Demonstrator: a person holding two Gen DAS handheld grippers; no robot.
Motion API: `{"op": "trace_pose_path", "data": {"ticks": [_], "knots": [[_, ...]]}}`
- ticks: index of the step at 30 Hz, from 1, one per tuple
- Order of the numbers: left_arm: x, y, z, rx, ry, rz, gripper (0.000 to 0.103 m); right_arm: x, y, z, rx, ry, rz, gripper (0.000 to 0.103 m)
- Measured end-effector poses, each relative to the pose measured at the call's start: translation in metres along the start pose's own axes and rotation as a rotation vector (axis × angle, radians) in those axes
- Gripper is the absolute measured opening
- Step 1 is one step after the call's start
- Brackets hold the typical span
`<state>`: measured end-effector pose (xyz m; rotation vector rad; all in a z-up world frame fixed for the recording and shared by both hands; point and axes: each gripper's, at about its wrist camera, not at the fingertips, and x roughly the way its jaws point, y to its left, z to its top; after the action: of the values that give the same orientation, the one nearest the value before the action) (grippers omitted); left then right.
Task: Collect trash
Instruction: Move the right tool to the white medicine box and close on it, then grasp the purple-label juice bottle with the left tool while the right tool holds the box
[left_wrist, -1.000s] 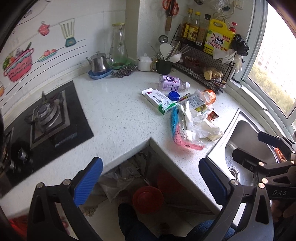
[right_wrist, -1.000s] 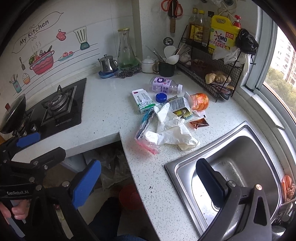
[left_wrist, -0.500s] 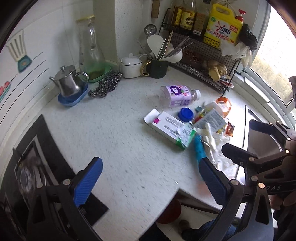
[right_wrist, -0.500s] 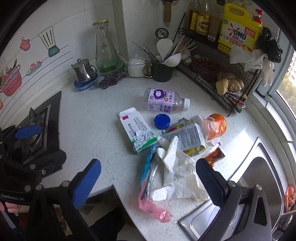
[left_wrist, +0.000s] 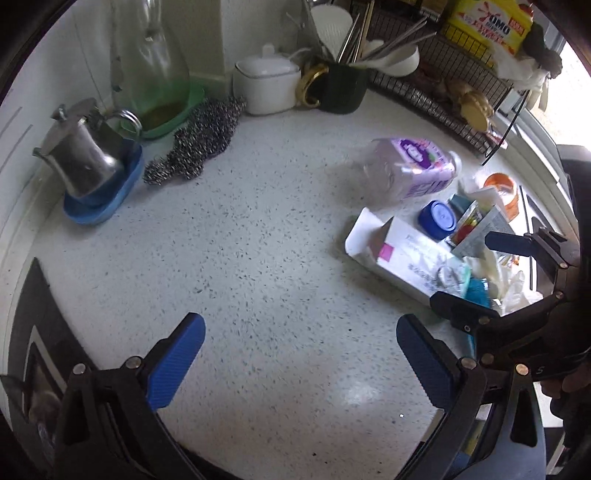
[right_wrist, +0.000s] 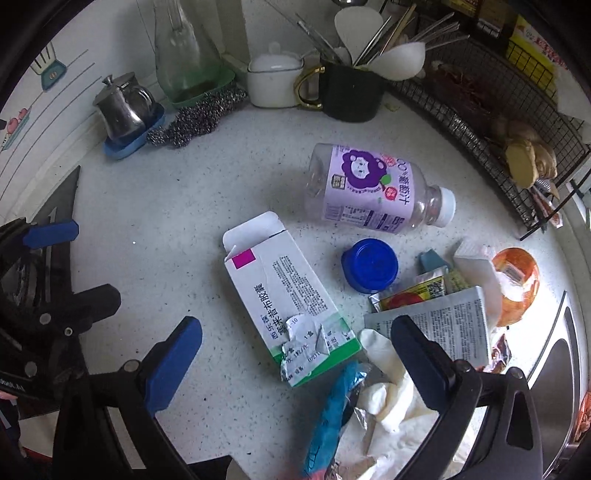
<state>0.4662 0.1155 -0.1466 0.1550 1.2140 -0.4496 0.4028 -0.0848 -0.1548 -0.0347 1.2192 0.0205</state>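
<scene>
Speckled white countertop (left_wrist: 229, 236) fills both views, with a steel pot (right_wrist: 123, 105) on a blue saucer, a metal scourer (right_wrist: 195, 118), a white lidded jar (right_wrist: 275, 79) and a dark utensil mug (right_wrist: 349, 94) lined along the back wall. The left gripper (left_wrist: 301, 360) is held over bare counter with its jaws spread wide and nothing between them; the trash is seen off to its right. The right gripper (right_wrist: 297, 363) is likewise spread wide and empty, poised above the litter. Between its jaws, just ahead of the tips, a white and green medicine box (right_wrist: 284, 295) lies flat with its flap open. Beyond the box a plastic bottle (right_wrist: 373, 188) with a purple label rests on its side, and a blue cap (right_wrist: 370, 265) sits apart from it, ahead of the right-hand finger. A blue wrapper (right_wrist: 332, 410) and crumpled white plastic (right_wrist: 391, 391) are seen beside that finger, with a printed paper sachet (right_wrist: 447, 325) partly hidden behind it. An orange wrapper (right_wrist: 517, 280) lies farther right.
</scene>
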Motion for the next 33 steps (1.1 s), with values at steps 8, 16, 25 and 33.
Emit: {"op": "trace_pose_path", "data": {"ticks": [8, 16, 25, 33], "knots": [[0.033, 0.006, 0.007, 0.051, 0.057, -0.014, 0.103, 0.029, 0.001, 0.013, -0.043, 0.053, -0.010, 0.102], [0.039, -0.002, 0.014, 0.102, 0.066, -0.018, 0.103, 0.040, 0.003, 0.025, -0.045, 0.091, 0.062, 0.087], [0.025, -0.017, 0.025, 0.151, 0.037, -0.016, 0.103, 0.036, 0.015, 0.014, -0.016, 0.032, 0.077, 0.063], [-0.011, -0.037, 0.043, 0.248, -0.045, 0.006, 0.103, -0.032, -0.015, 0.007, 0.124, -0.107, 0.033, 0.063]]}}
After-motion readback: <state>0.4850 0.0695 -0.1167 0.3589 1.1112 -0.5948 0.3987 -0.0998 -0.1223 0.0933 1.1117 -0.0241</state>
